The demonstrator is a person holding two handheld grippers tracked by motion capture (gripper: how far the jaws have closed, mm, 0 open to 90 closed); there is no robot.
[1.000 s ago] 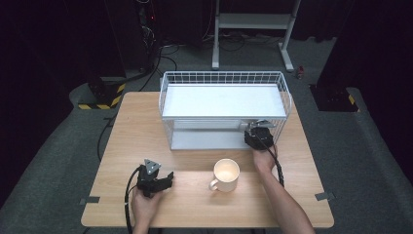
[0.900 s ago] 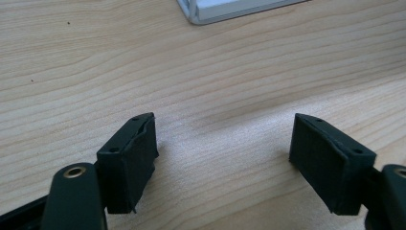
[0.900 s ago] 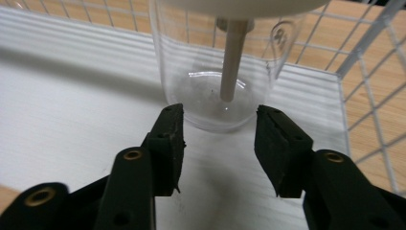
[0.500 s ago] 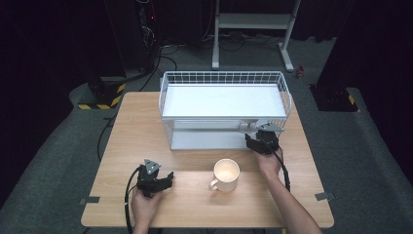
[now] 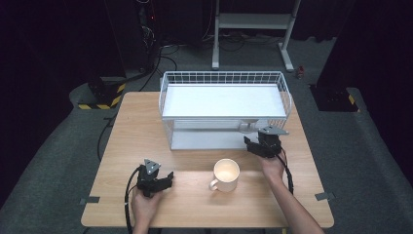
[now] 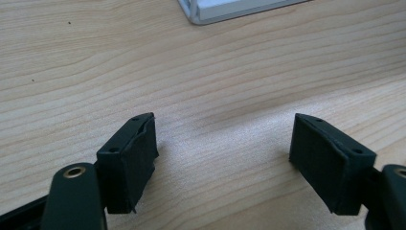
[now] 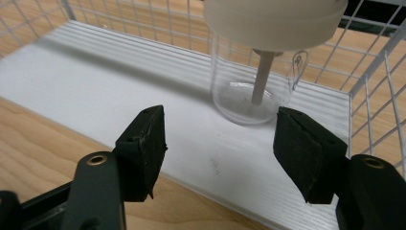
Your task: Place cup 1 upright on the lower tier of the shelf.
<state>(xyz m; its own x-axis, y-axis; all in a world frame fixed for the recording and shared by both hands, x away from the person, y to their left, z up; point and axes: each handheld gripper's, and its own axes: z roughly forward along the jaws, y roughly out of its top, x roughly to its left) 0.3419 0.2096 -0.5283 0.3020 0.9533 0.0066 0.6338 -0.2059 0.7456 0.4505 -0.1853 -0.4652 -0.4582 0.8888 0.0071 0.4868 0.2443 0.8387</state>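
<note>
Right gripper (image 7: 218,143): black, matte pads. Ahead of its jaws: clear glass jar (image 7: 251,81) with cream-white lid (image 7: 273,19) and pale stick, on white slatted shelf of white wire rack (image 5: 224,78). Mug (image 5: 225,174) beside it: cream. Table (image 5: 146,126): light wood grain. Left gripper (image 6: 225,163): black.

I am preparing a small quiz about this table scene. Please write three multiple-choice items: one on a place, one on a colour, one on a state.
1. Where does the clear glass jar stand?
A. on the lower shelf of the white wire rack
B. beside the mug
C. on the floor

2. What colour is the mug?
A. red
B. cream
C. blue

3. How are the jaws of the right gripper?
A. shut on the jar
B. shut on the mug
C. apart, holding nothing

Answers: A, the right gripper view shows it on the white shelf, inside the wire; B, its body is pale cream; C, a bare gap separates the pads.
</note>
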